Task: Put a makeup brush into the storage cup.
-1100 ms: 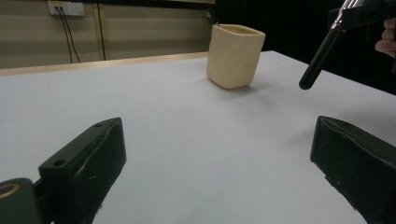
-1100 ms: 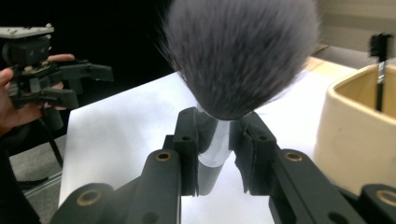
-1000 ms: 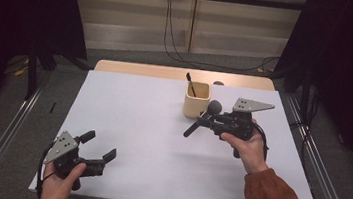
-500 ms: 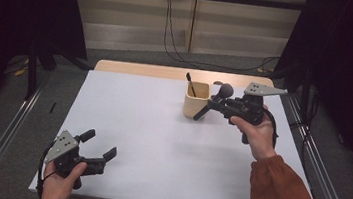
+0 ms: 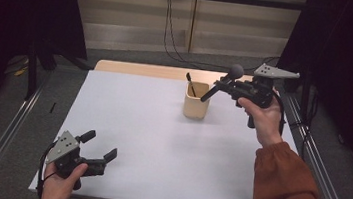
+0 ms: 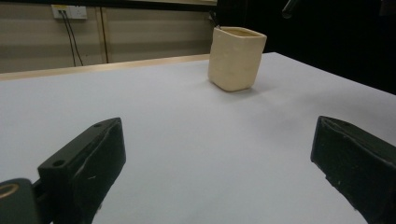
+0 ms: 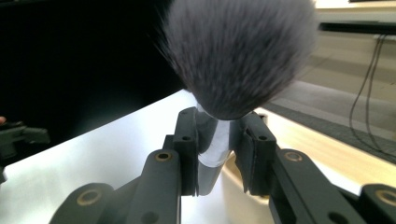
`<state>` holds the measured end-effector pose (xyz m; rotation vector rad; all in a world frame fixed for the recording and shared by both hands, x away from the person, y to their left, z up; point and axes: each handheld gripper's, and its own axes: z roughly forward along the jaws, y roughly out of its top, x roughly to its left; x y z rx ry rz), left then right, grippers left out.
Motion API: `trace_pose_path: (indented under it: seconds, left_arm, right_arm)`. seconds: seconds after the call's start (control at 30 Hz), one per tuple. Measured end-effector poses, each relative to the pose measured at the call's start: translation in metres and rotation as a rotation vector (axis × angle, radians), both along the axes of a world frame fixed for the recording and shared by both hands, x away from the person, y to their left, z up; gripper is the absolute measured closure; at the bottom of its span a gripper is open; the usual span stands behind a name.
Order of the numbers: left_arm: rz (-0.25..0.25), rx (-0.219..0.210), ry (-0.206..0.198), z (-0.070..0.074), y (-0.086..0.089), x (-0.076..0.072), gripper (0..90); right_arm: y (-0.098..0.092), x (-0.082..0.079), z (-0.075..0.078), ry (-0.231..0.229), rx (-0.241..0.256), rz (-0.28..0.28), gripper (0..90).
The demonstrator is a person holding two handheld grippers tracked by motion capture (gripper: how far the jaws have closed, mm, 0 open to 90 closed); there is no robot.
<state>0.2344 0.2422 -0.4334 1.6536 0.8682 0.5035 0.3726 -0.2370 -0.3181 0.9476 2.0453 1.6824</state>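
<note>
Cream ceramic, the cup [image 5: 196, 106] stands toward the far right of the white table [image 5: 140, 130], with a thin dark stick [image 5: 190, 84] leaning out of its far left corner. No brand, label or writing can be read on the cup, the brush or either gripper.

The right gripper [image 7: 215, 140] is clamped on the brush [image 7: 238, 56], its jaws pressed to either side of the silvery neck just below the dark grey bristle head. In the high view it is held in the air just right of the cup, with the brush handle slanting down toward the cup's rim.

The left gripper [image 6: 219, 158] sits low over the table's near left corner, jaws wide apart and holding nothing.
</note>
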Motion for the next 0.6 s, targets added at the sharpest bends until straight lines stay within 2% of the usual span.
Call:
trace_pose_path:
  seconds: [0.17,0.23,0.27,0.37,0.6]
  left_arm:
    - [0.005,0.006,-0.002,0.001,0.001,0.0,3.3]
    - [0.005,0.007,-0.003,0.0,0.001,0.0,3.4]
    - [0.004,0.006,-0.001,0.0,0.001,0.0,3.4]
    - [0.006,0.008,0.001,0.0,0.0,0.0,3.3]
    - [0.005,0.005,0.001,0.0,0.0,0.0,3.4]
  right_arm:
    - [-0.005,0.01,0.011,-0.008,-0.01,-0.034,72.1]
    - [-0.006,0.013,0.013,-0.008,0.01,-0.042,72.1]
    - [-0.005,0.014,0.013,-0.01,0.029,-0.039,72.1]
    - [0.001,0.016,0.011,-0.013,0.001,-0.045,72.1]
    - [0.009,0.029,0.0,0.022,-0.023,-0.06,72.1]
